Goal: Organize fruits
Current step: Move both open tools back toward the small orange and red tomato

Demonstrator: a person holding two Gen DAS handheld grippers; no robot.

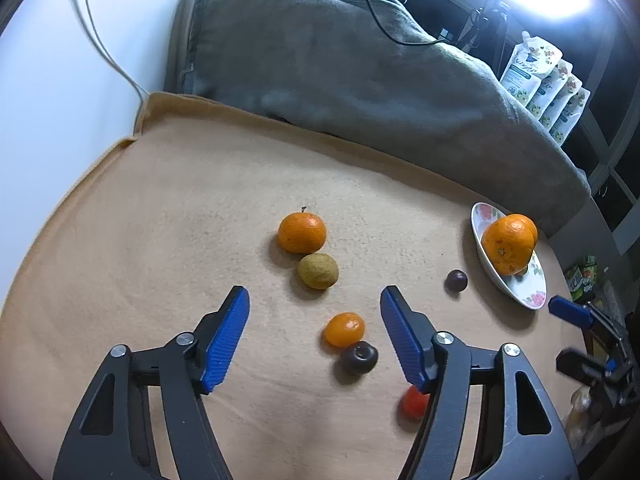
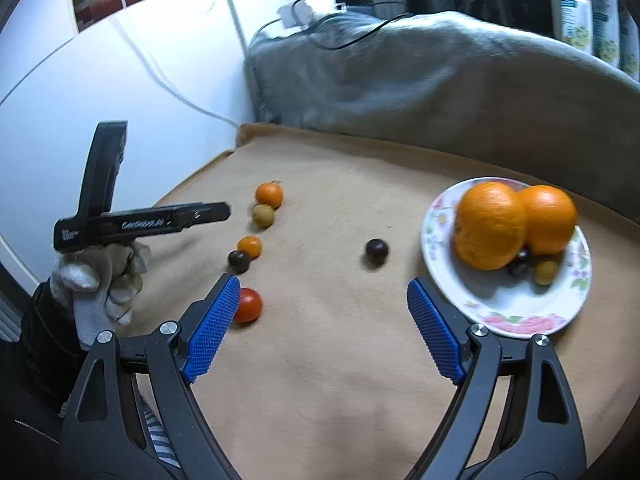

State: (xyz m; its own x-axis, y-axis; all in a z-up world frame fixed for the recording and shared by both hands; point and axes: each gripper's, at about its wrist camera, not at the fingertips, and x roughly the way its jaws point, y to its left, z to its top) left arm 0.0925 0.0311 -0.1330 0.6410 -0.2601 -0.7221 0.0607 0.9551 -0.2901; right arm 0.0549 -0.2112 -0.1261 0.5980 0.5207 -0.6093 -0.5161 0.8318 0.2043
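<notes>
The left gripper (image 1: 314, 300) hangs over the tan cloth (image 1: 160, 240) with its blue-padded fingers (image 1: 226, 340) spread apart and nothing between the pads. Just past its right finger, partly hidden by it, lies a red tomato (image 1: 412, 400). Between the fingers as the left wrist view frames them, on the cloth below, sit a small orange fruit (image 1: 344, 329) and a dark round fruit (image 1: 359, 356), the two touching. Farther on a yellowish-brown fruit (image 1: 318, 271) rests against a mandarin (image 1: 302, 232).

The right gripper (image 2: 324, 292) is spread wide and empty too, tilted down at the cloth. Its left finger (image 2: 212, 328) overlaps the red tomato (image 2: 248, 305) in view; whether they touch I cannot tell. Its right fingertip stands just beside the near rim of the floral plate (image 2: 520, 322). To the left a gloved hand (image 2: 100, 280) grips the black handle of the other tool.

Beyond the right gripper's fingers a dark plum-like fruit (image 2: 376, 251) lies alone on the cloth, apart from the plate. On the plate two large oranges (image 2: 490, 226) press side by side, and in front of them sit a small dark fruit (image 2: 519, 267) and a small yellowish fruit (image 2: 546, 272).

Behind the cloth's far edge a grey blanket (image 2: 420, 72) covers something bulky, with a black cable across it. A row of white refill pouches (image 1: 540, 80) stands at the far right.
</notes>
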